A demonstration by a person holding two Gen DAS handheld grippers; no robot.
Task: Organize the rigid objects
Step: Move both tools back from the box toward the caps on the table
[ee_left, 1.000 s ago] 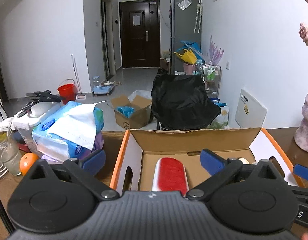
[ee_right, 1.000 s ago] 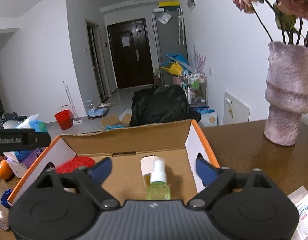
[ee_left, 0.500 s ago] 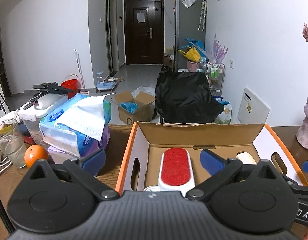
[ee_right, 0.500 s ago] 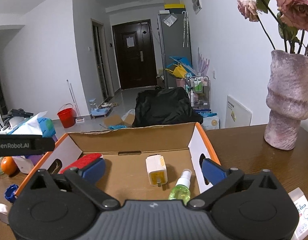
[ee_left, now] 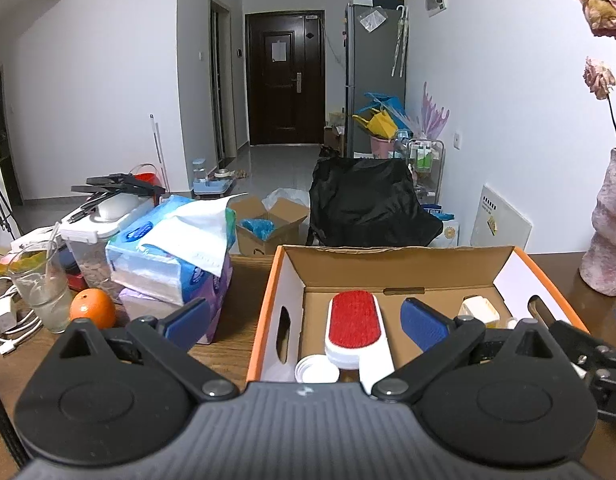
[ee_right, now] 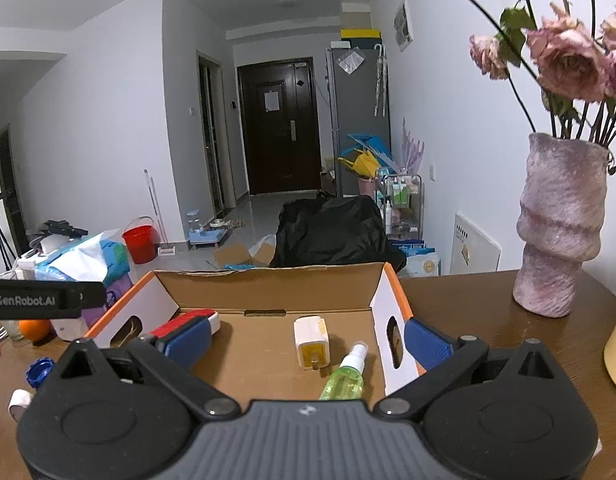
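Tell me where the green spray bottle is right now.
In the right wrist view, the green spray bottle lies inside the cardboard box, near its right wall, just right of the white and yellow plug adapter.

The cardboard box [ee_right: 268, 288] is standing open at the top, giving access from above. A lint brush [ee_left: 353, 330], a white cap [ee_left: 316, 369], a charger plug [ee_right: 311, 340] and a spray bottle [ee_right: 345, 374] are occupying parts of its floor; bare floor is lying between brush and plug. A vase [ee_right: 557, 224] is blocking the counter [ee_right: 467, 304] at right; tissue packs [ee_left: 172, 248] are crowding the left.
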